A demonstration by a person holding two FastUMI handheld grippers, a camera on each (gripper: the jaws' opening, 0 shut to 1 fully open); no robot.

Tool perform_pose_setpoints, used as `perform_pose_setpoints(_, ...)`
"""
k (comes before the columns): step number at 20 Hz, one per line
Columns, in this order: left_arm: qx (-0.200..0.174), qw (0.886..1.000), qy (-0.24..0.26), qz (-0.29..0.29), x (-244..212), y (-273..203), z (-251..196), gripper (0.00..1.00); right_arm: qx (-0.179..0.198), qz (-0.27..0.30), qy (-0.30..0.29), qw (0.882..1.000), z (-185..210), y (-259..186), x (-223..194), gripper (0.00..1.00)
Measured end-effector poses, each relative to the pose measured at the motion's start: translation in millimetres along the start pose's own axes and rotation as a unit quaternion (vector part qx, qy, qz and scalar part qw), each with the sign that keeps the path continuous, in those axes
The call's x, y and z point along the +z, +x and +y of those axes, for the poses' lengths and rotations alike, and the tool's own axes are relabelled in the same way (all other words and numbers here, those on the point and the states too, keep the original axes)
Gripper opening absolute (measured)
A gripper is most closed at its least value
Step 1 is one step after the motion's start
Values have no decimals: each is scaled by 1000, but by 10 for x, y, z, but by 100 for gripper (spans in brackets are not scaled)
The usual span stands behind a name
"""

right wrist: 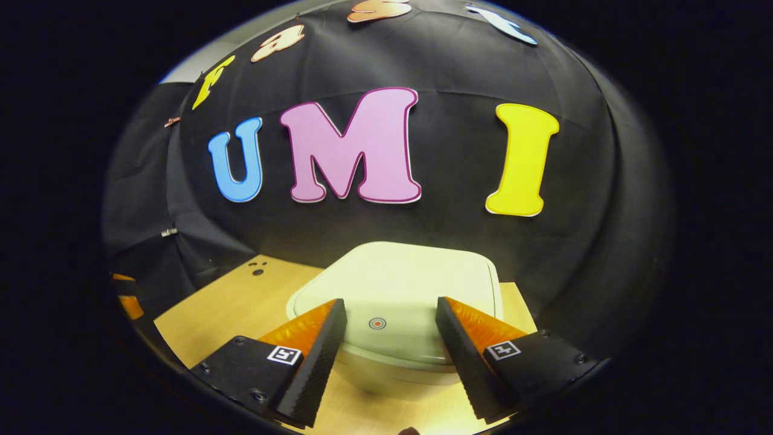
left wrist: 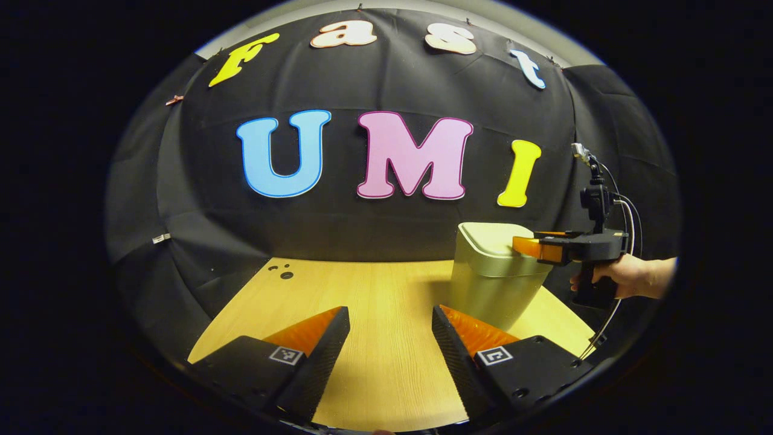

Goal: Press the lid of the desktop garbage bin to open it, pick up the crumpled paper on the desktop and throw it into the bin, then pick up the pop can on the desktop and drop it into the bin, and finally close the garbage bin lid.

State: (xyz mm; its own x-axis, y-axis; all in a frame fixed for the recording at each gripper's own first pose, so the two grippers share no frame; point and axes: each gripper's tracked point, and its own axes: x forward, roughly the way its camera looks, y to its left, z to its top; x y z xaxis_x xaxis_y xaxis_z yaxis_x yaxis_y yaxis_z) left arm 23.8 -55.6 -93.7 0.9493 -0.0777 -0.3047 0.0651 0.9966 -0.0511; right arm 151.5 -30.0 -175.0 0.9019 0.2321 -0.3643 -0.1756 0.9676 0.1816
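A pale green desktop bin stands on the wooden table at the right, its lid down. In the right gripper view my right gripper hovers open just over the lid's front edge, its fingers either side of a small round target mark. In the left gripper view that gripper reaches over the bin's top from the right, held by a hand. My left gripper is open above the bare tabletop, left of the bin, with nothing between its fingers.
The black cloth wall rises close behind the table and the bin. A few small dark holes mark the table's far left corner. A cable trails from the right gripper's handle. The left gripper's edge shows at the far left.
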Motion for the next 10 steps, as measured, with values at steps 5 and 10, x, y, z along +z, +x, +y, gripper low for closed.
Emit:
perform_pose_setpoints(5, -10, 1000, -9, -2, -5, 48, -12, 89, 4, -19, 29, 999, -16, -27, 99, 95)
perform_pose_setpoints(10, -20, 1000, -4, -5, 20, 54, -34, 89, 0, -65, 36, 997, 12, -198, 304, 94)
